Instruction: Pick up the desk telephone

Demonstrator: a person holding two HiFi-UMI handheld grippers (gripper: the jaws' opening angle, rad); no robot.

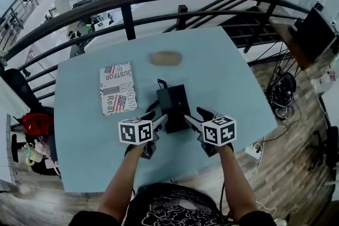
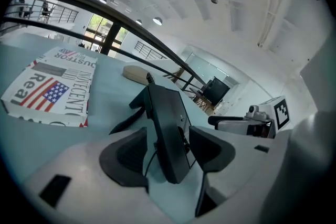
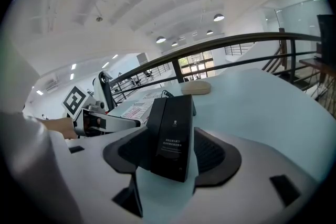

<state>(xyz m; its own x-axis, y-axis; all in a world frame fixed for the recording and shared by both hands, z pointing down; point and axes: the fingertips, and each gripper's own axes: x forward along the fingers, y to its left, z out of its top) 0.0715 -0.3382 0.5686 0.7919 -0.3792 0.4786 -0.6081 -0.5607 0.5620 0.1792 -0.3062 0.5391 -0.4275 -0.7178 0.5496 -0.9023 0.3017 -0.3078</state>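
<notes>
A black desk telephone (image 1: 174, 103) lies in the middle of the light blue table (image 1: 233, 77), with a short cord at its far end. My left gripper (image 1: 157, 119) reaches its near left corner and my right gripper (image 1: 197, 117) its near right corner. In the left gripper view the phone (image 2: 165, 113) stands edge-on between the open jaws of the left gripper (image 2: 168, 153), with gaps on both sides. The right gripper view has the phone (image 3: 173, 123) between the wide dark pads of the right gripper (image 3: 170, 153); no pad visibly presses on it.
A book with a flag-pattern cover (image 1: 117, 87) lies left of the phone. A flat tan oval object (image 1: 166, 57) rests near the table's far edge. A dark curved railing (image 1: 127, 13) runs behind the table. A red bag (image 1: 36, 124) sits on the floor at left.
</notes>
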